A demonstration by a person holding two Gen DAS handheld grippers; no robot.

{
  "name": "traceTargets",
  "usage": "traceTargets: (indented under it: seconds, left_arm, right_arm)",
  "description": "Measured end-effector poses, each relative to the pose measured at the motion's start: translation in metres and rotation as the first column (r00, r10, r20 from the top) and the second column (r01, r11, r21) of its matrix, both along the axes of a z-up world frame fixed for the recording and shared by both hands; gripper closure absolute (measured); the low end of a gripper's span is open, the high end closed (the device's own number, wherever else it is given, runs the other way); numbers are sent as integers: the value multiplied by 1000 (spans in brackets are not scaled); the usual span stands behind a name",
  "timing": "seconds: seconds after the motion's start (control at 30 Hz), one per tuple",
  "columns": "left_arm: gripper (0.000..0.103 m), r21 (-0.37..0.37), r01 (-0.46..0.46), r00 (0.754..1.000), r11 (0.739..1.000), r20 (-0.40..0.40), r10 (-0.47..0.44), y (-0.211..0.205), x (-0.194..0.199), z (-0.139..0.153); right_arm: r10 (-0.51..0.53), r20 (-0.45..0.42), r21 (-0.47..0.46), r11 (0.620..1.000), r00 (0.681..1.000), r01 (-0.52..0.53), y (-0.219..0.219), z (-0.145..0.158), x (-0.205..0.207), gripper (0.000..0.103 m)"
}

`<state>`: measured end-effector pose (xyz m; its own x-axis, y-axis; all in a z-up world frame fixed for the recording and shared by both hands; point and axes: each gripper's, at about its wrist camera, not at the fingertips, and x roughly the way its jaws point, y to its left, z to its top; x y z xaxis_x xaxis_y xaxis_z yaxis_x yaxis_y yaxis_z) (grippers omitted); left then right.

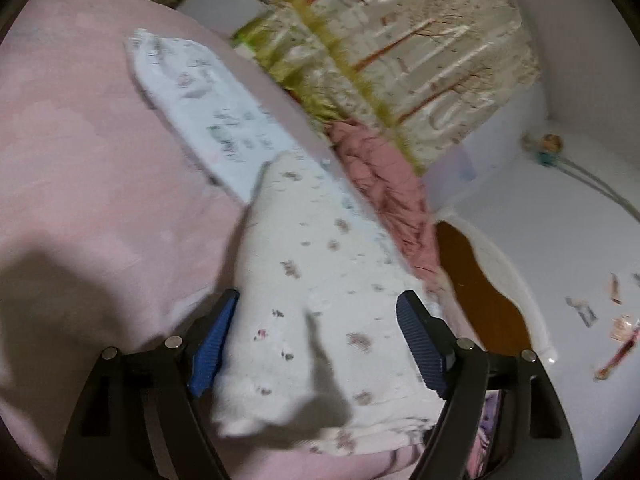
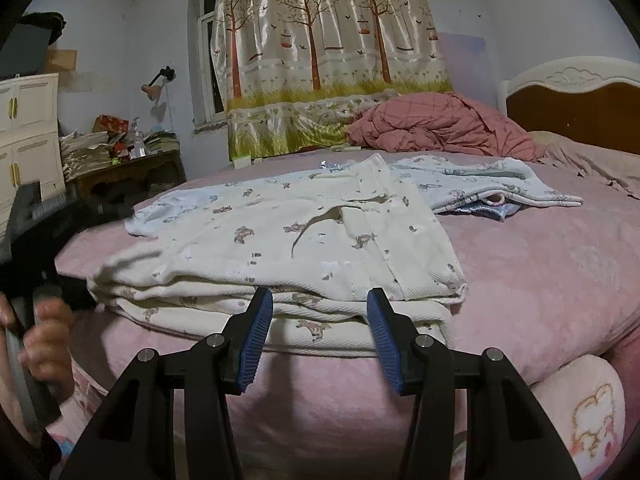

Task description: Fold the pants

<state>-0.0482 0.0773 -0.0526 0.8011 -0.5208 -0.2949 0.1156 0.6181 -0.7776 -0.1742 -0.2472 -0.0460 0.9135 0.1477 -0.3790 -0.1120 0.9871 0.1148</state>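
Cream pants [image 2: 304, 248] with small animal prints lie folded in layers on the pink bed sheet [image 2: 540, 280]. In the left wrist view the pants [image 1: 312, 280] stretch away from me, blurred. My left gripper [image 1: 318, 308] is open above them, its blue pads on either side of the cloth and holding nothing. It also shows at the left edge of the right wrist view [image 2: 36, 248], blurred, with a hand on it. My right gripper [image 2: 320, 304] is open and empty, level with the pants' near folded edge.
A pale blue printed garment [image 2: 480, 182] lies behind the pants. A crumpled pink quilt [image 2: 440, 124] sits at the back by the tree-print curtain [image 2: 328, 60]. The headboard [image 2: 576, 108] stands at right. A cluttered table [image 2: 124, 160] and white cabinet [image 2: 28, 128] stand at left.
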Motion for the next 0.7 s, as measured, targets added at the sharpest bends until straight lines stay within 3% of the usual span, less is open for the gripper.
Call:
traceTargets:
  seconds: [0.23, 0.3, 0.33, 0.4, 0.6, 0.7]
  left_arm:
    - [30, 58, 19, 998, 998, -65, -16, -6, 14, -6]
    - [36, 79, 15, 998, 997, -62, -10, -9, 7, -6]
    - [44, 69, 8, 998, 998, -64, -3, -8, 3, -7]
    - [49, 18, 11, 998, 1000, -67, -10, -3, -6, -11]
    - [47, -18, 25, 998, 1000, -52, -26, -5, -23, -15]
    - [36, -41, 9, 999, 999, -32, -11, -9, -24, -15]
  right_arm:
    - [2, 5, -11, 1000, 1000, -2, 0, -2, 1, 52]
    - [2, 6, -2, 1000, 1000, -2, 1, -1, 1, 52]
    - [0, 8, 1, 1000, 1000, 0, 2, 0, 1, 52]
    - [0, 10, 5, 1000, 1000, 0, 1, 1, 1, 52]
    - [2, 3, 20, 1000, 1000, -2, 0, 0, 3, 51]
    - [3, 6, 21, 1000, 1000, -3, -1, 0, 4, 50]
